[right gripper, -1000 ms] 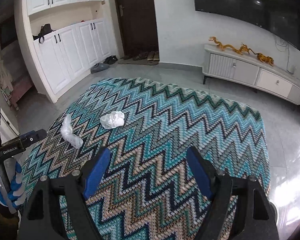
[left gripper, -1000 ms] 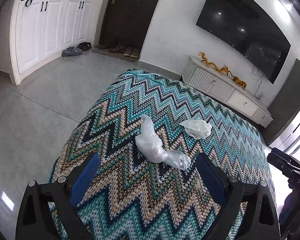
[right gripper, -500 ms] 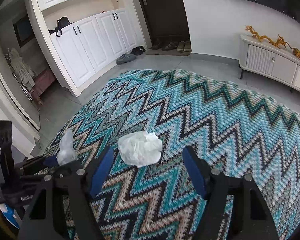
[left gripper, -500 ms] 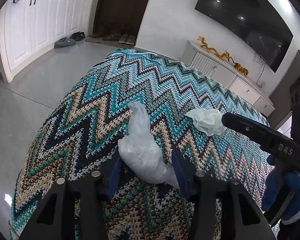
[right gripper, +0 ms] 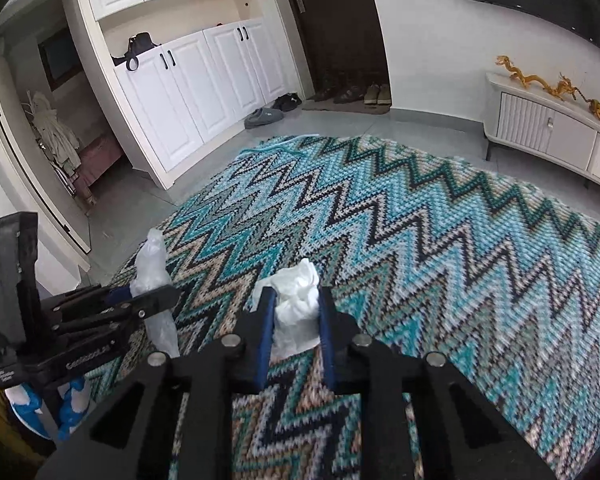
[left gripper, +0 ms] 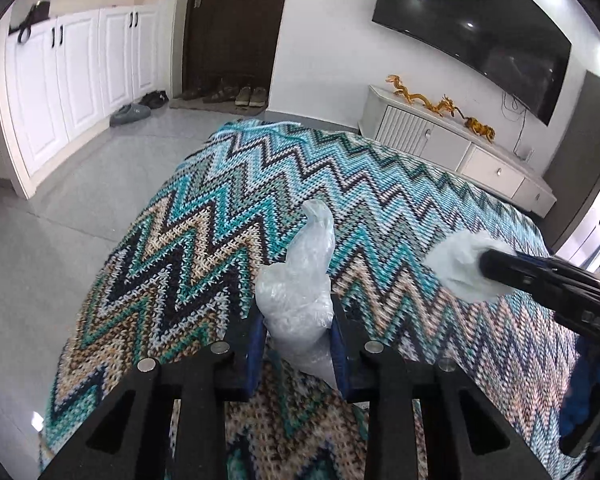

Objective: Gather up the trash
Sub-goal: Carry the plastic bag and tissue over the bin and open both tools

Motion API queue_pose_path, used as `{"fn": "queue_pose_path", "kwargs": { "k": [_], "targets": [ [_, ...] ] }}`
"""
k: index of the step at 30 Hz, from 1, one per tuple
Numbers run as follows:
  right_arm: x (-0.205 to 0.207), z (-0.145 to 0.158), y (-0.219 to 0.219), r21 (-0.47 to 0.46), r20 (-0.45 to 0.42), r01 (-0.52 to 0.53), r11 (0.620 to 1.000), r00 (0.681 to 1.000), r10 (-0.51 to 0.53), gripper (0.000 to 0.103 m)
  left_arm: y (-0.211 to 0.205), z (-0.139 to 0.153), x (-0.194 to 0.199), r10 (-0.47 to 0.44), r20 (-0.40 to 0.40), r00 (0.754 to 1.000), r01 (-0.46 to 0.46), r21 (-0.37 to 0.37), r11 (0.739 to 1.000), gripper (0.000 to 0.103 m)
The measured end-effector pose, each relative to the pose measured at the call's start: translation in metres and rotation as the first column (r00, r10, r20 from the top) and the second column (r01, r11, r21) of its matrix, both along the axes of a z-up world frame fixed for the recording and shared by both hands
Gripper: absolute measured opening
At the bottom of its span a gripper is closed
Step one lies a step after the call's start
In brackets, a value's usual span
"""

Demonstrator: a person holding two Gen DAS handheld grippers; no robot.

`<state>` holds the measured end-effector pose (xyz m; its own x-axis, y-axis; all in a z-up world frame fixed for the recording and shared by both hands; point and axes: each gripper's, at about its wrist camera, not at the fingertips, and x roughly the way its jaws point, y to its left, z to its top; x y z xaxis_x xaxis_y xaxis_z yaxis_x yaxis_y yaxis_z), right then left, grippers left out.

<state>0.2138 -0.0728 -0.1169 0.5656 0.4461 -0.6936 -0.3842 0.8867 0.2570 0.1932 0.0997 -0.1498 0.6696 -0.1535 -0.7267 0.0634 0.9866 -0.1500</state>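
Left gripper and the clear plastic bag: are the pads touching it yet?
Touching. The left wrist view shows the closing left gripper with both blue pads pressed against the crumpled plastic bag.

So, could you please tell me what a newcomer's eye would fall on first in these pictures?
Most striking is the bold zigzag blanket in teal, black and beige that fills the middle of both views. On it, the left gripper is closing on a crumpled clear plastic bag, and the right gripper is closing on a wad of white tissue. Behind, golden dragon figurines sit on a white cabinet below a dark wall TV.
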Motion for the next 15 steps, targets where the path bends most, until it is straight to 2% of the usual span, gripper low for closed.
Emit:
{"fn": "queue_pose_path", "kwargs": {
  "k": [8, 15],
  "targets": [
    [-0.100, 0.036, -0.072, -0.032, 0.071, 0.119, 0.992, 0.991, -0.116, 0.019, -0.035, 0.045, -0.049, -0.065, 0.084, 0.994, 0.058, 0.080, 0.995, 0.027],
    [-0.180, 0.047, -0.142, -0.018, 0.103, 0.277, 0.961, 0.956, -0.274, 0.019, -0.084, 0.078, -0.094, -0.159, 0.163, 0.974, 0.134, 0.159, 0.978, 0.027]
  ]
}}
